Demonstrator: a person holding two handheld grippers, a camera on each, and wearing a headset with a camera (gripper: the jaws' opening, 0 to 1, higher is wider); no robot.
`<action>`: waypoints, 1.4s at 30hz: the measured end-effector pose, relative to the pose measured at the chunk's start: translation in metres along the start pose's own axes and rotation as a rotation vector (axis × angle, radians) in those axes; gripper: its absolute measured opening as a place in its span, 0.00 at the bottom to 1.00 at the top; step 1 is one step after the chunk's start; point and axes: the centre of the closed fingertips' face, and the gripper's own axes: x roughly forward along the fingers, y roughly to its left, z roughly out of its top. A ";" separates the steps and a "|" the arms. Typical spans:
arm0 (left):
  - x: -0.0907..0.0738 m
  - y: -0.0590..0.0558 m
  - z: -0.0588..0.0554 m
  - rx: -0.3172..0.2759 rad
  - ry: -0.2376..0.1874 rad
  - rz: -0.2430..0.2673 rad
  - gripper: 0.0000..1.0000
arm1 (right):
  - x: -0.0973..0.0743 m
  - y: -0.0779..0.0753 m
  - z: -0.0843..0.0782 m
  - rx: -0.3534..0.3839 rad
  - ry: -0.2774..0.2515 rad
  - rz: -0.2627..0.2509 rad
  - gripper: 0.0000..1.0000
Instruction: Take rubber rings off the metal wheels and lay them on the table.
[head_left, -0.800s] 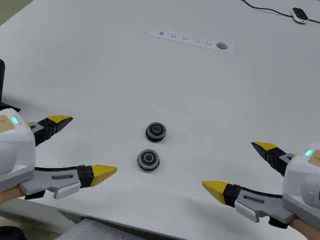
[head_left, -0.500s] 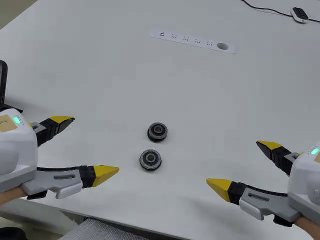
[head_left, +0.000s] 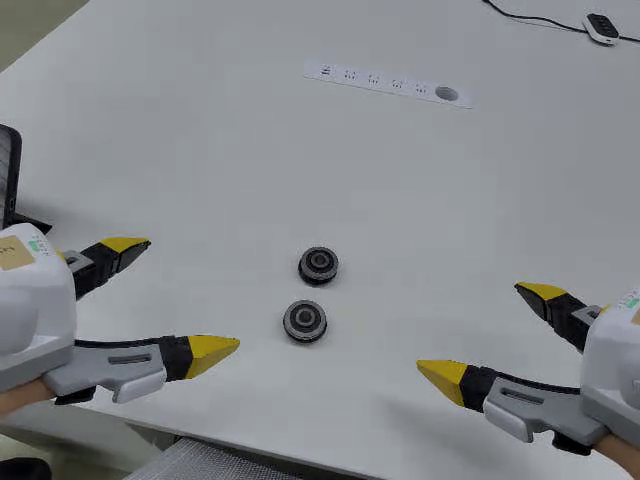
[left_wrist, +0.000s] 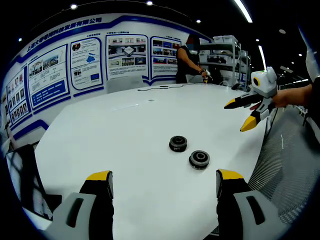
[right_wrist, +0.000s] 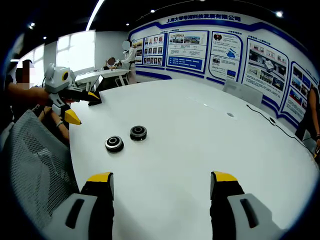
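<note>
2 wheels lie flat on the white table (head_left: 250, 130), just below the middle of the head view. The upper wheel (head_left: 318, 265) and the lower wheel (head_left: 304, 320) are near each other but not touching, and each has a black rubber ring (head_left: 333, 268) around its grey metal centre.

The left gripper (head_left: 190, 294) is at the lower left of that view and the right gripper (head_left: 470, 329) at the lower right. Both have their yellow-tipped jaws spread wide with nothing between them, and both are well apart from the wheels.

In the left gripper view the 2 wheels sit just above the middle of the frame's lower half, with the right gripper (left_wrist: 235, 117) at the upper right. A white power strip (head_left: 388, 84) lies at the top centre of the head view.
</note>
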 end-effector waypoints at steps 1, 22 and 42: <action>0.000 0.000 0.000 0.002 0.001 -0.001 0.87 | 0.000 0.000 0.000 0.003 -0.002 -0.002 0.80; 0.000 -0.007 0.000 0.027 0.031 -0.026 0.87 | -0.002 -0.006 -0.004 0.042 -0.024 -0.013 0.80; 0.032 -0.037 0.012 0.150 0.063 -0.139 0.74 | -0.006 -0.008 -0.003 0.139 -0.061 0.005 0.69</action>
